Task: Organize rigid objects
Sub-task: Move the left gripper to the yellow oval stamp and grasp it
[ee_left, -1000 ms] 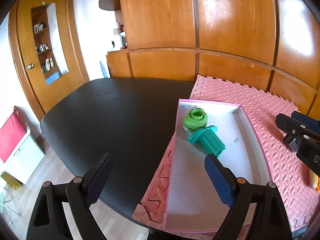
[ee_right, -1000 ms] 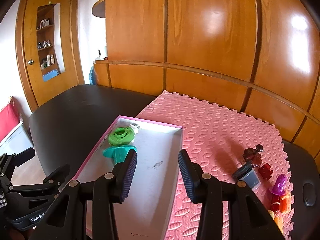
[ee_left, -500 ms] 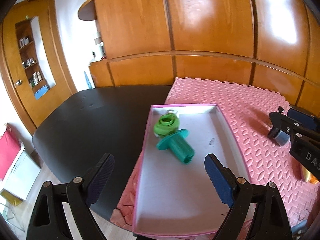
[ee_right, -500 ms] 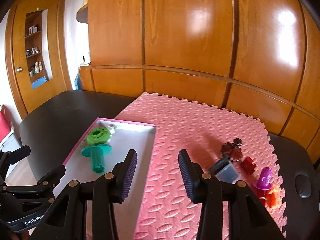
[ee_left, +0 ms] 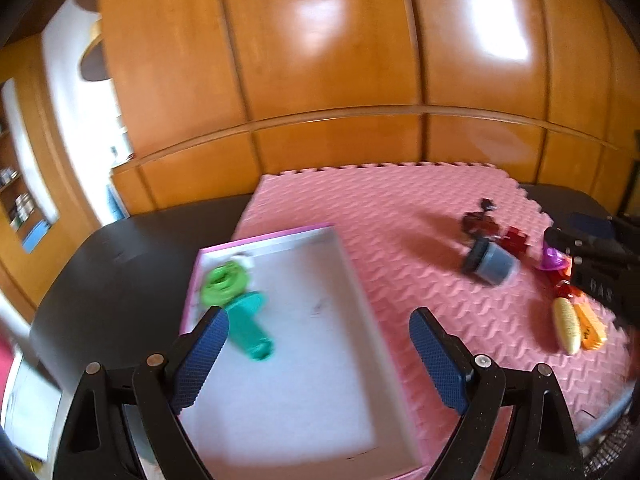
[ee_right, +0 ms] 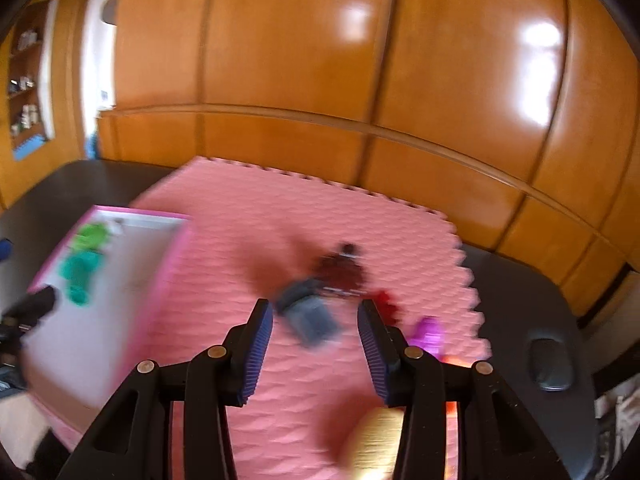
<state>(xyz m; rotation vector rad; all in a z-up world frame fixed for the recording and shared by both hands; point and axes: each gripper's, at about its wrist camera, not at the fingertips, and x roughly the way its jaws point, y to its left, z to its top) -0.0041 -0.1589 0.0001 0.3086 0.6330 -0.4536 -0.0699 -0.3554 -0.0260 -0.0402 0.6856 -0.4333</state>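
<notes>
From the left wrist camera, the left gripper [ee_left: 318, 334] is spread wide with nothing between its 2 blue-padded fingers [ee_left: 200, 364], hanging over a shallow pink-rimmed tray [ee_left: 362, 292] that sits on a pink foam mat [ee_left: 384, 200] laid over a black table [ee_left: 116, 268]. Inside the tray, at about 10 o'clock from the gripper, a lime green ring-shaped toy [ee_left: 222, 283] lies just beside a teal flanged peg [ee_left: 250, 330], the 2 apparently touching. Out on the mat at 2 o'clock lies a grey cylinder with a dark cap [ee_left: 490, 262] on its side, with a dark maroon figure [ee_left: 478, 222] and a red block [ee_left: 516, 240] just behind it. Farther toward 3 o'clock sit a purple piece [ee_left: 552, 256], a yellow corn-shaped toy [ee_left: 566, 330] and an orange piece [ee_left: 590, 326] side by side, partly behind the black body of the right gripper [ee_left: 600, 256]. The right wrist camera is heavily blurred: the right gripper [ee_right: 316, 330] is open at a moderate width and empty, poised over the mat with the grey cylinder [ee_right: 310, 316] framed between its fingers at 12 o'clock, not touched. The maroon figure [ee_right: 340, 270] lies just beyond, the purple piece [ee_right: 430, 332] at 2 o'clock, the tray [ee_right: 176, 256] at 9 o'clock with both green toys inside.
</notes>
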